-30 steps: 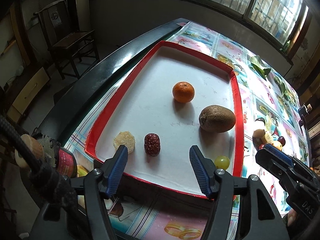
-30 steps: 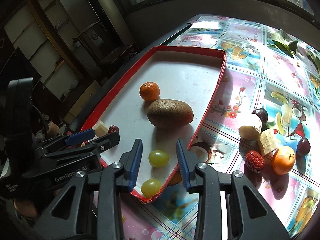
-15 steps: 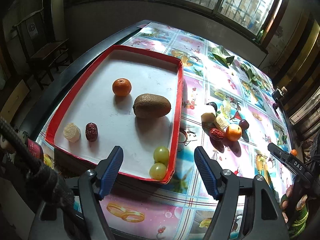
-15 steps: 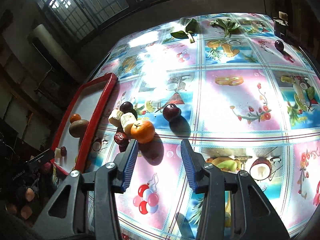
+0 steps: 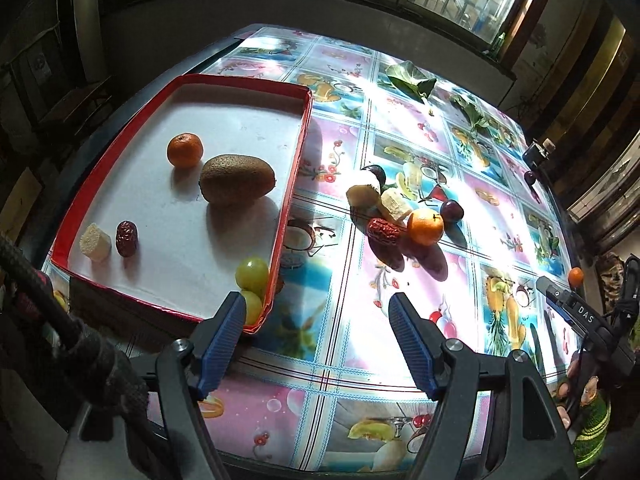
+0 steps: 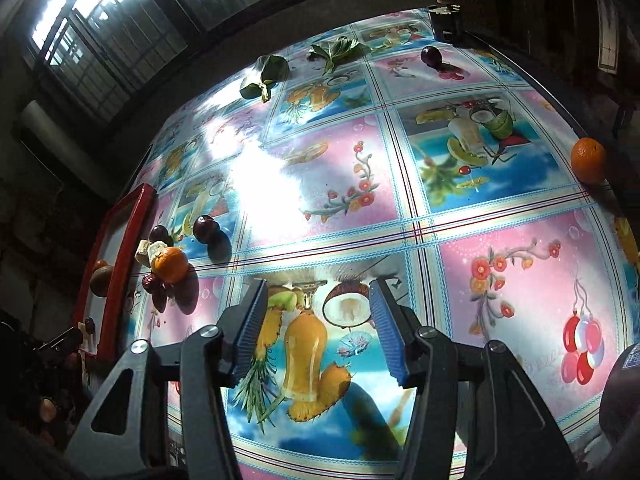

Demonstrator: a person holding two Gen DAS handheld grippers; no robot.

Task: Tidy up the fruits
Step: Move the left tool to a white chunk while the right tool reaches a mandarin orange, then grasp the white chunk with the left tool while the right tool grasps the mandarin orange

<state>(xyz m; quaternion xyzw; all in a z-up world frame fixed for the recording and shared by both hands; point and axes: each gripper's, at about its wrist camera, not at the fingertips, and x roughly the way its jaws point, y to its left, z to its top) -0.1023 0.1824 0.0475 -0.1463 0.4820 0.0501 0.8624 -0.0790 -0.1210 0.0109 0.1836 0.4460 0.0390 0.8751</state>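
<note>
A red-rimmed white tray (image 5: 298, 152) holds a tangerine (image 5: 184, 150), a kiwi (image 5: 237, 179), a red date (image 5: 126, 239), a pale fruit chunk (image 5: 95, 242) and two green grapes (image 5: 252, 273). Right of the tray lies a loose cluster: a tangerine (image 5: 425, 227), a red date (image 5: 384, 231), pale chunks (image 5: 394, 205) and dark plums (image 5: 452, 211). My left gripper (image 5: 316, 316) is open and empty, above the table by the tray's near right corner. My right gripper (image 6: 316, 304) is open and empty, over bare tablecloth right of the cluster (image 6: 170, 264).
A lone tangerine (image 6: 587, 159) lies near the table's right edge and a dark plum (image 6: 431, 56) at the far side. Green leaves (image 6: 264, 76) lie near the back. The fruit-print tablecloth (image 6: 400, 184) covers the table. The right gripper shows at the left wrist view's right edge (image 5: 580, 316).
Both grippers have swung right, away from the tray. The right gripper has left the two grapes in the tray and now hangs over open tablecloth. The left has pulled back and up.
</note>
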